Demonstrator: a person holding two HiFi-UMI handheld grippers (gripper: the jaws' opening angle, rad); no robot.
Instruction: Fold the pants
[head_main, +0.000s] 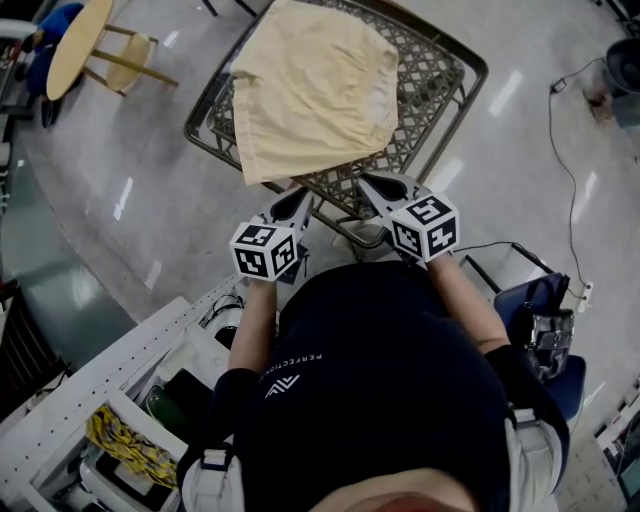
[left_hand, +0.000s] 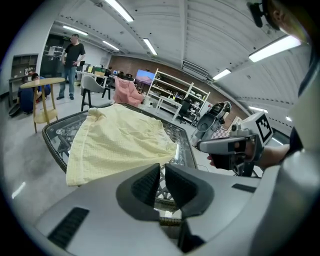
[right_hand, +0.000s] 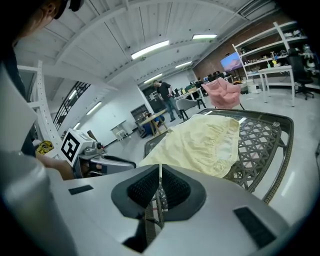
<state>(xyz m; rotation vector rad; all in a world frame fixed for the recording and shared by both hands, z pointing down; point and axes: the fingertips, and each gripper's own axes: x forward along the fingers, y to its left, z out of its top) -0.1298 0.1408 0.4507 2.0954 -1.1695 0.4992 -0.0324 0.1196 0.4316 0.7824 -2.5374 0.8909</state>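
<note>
The pale yellow pants (head_main: 315, 85) lie folded into a compact rectangle on a dark metal lattice table (head_main: 445, 95). Both grippers hover side by side at the table's near edge, just short of the cloth. My left gripper (head_main: 298, 200) is shut with nothing between its jaws; in its own view the pants (left_hand: 120, 142) lie beyond the closed left gripper tips (left_hand: 162, 169). My right gripper (head_main: 372, 188) is also shut and empty. In the right gripper view the pants (right_hand: 200, 145) spread across the table (right_hand: 262, 145) ahead of the closed right gripper tips (right_hand: 160, 170).
A round wooden table (head_main: 75, 45) with a stool stands at the far left. A white shelving cart (head_main: 120, 370) with bins is close at the lower left. A blue bag (head_main: 540, 305) sits at the right, and a cable (head_main: 560, 130) runs over the floor. A person (left_hand: 73, 55) stands far off.
</note>
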